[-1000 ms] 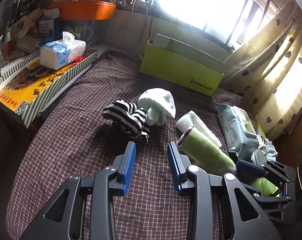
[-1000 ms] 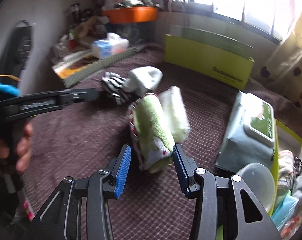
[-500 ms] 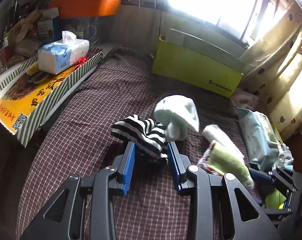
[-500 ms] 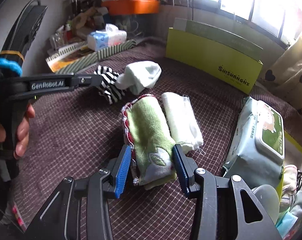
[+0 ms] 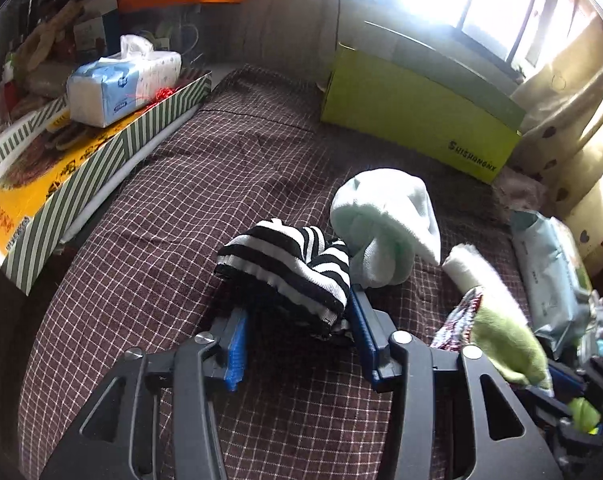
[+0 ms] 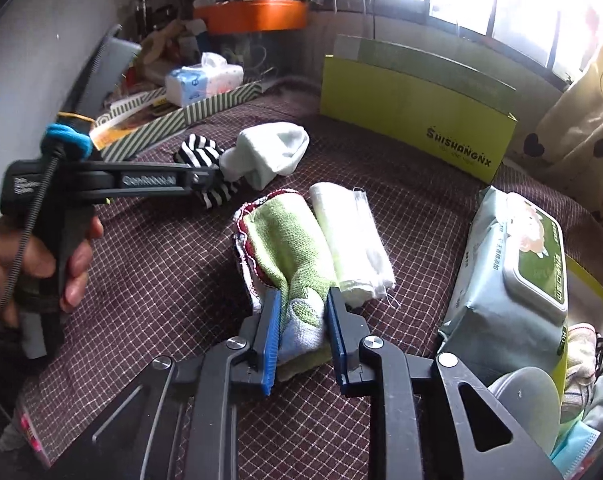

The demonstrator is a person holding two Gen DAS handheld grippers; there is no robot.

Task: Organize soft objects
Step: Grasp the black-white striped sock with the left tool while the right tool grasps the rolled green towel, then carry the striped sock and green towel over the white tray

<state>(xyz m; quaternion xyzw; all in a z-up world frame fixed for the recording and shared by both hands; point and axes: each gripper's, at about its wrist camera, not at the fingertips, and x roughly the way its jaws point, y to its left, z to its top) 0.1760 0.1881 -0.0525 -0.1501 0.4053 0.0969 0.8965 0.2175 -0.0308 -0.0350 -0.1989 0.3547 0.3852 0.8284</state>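
Left wrist view: low and close over the checked bedspread, facing 12 o'clock toward the green box. Right wrist view: from farther right, also low, facing the same green box, left gripper entering at 9 o'clock. Shared by both: striped sock, white sock, green towel roll.
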